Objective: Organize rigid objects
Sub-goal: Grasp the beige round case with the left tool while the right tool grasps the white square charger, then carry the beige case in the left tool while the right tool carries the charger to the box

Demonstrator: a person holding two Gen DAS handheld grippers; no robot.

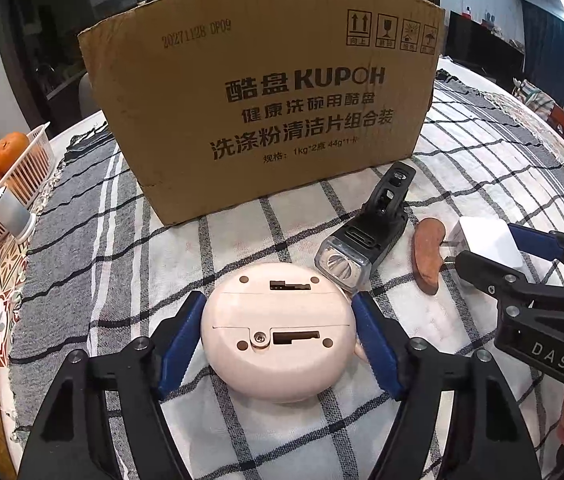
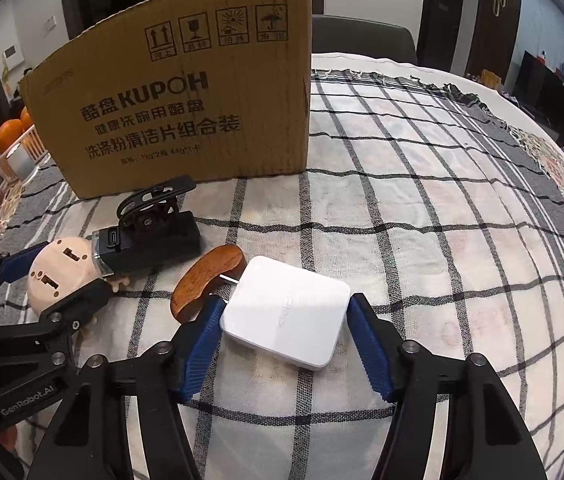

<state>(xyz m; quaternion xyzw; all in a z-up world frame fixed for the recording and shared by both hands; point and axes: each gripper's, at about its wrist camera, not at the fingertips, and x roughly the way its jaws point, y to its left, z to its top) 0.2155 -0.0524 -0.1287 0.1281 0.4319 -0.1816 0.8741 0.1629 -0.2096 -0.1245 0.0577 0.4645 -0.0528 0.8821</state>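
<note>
A round pale-pink gadget [image 1: 277, 332] lies underside up on the checked cloth. My left gripper [image 1: 279, 300] straddles it, blue pads against its left and right edges. A flat white charger [image 2: 288, 316] with metal prongs lies to the right, and my right gripper [image 2: 286, 304] has a pad on each of its side corners. Between the two lie a black flashlight with a clamp [image 1: 366, 236] and a curved brown wooden piece [image 2: 205, 280] that touches the charger's prongs. In the left wrist view the right gripper [image 1: 490, 246] shows at the right edge.
A tall cardboard box [image 1: 265, 112] stands upright just behind the objects. A white basket [image 1: 21, 176] with oranges and a metal cylinder [image 1: 11, 210] sit at the far left. The checked cloth [image 2: 422, 208] stretches to the right of the box.
</note>
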